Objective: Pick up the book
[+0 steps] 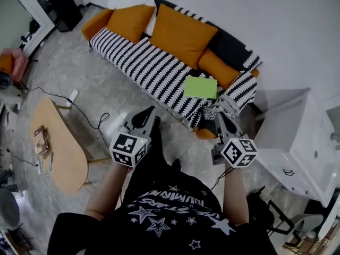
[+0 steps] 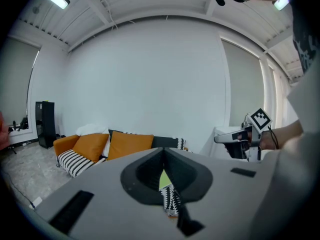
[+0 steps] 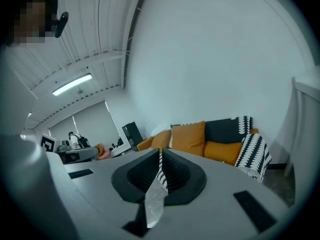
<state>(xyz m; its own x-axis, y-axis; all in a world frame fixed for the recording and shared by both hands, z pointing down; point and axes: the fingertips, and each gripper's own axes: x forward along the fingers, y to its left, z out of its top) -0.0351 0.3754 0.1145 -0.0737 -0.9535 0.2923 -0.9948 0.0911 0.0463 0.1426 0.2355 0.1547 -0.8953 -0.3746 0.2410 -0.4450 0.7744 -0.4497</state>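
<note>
A green book [image 1: 200,87] lies flat on the right part of a sofa [image 1: 154,68] covered by a black-and-white striped throw, with orange cushions [image 1: 180,36] behind it. Both grippers hang over the floor in front of the sofa, pointing toward it. My left gripper [image 1: 151,111] is shut with nothing in it, below and left of the book. My right gripper [image 1: 221,117] is shut and empty too, just below the book's right side. Through the slit of the left gripper [image 2: 164,152] in its own view, a sliver of the green book [image 2: 163,179] shows. The right gripper [image 3: 160,152] faces the sofa's cushions [image 3: 189,139].
An oval wooden table [image 1: 58,153] with small items stands at the left. A white cabinet [image 1: 297,137] is at the right, close to the sofa's end. Cables and a power strip [image 1: 73,95] lie on the grey floor. A black box [image 1: 59,5] stands far left.
</note>
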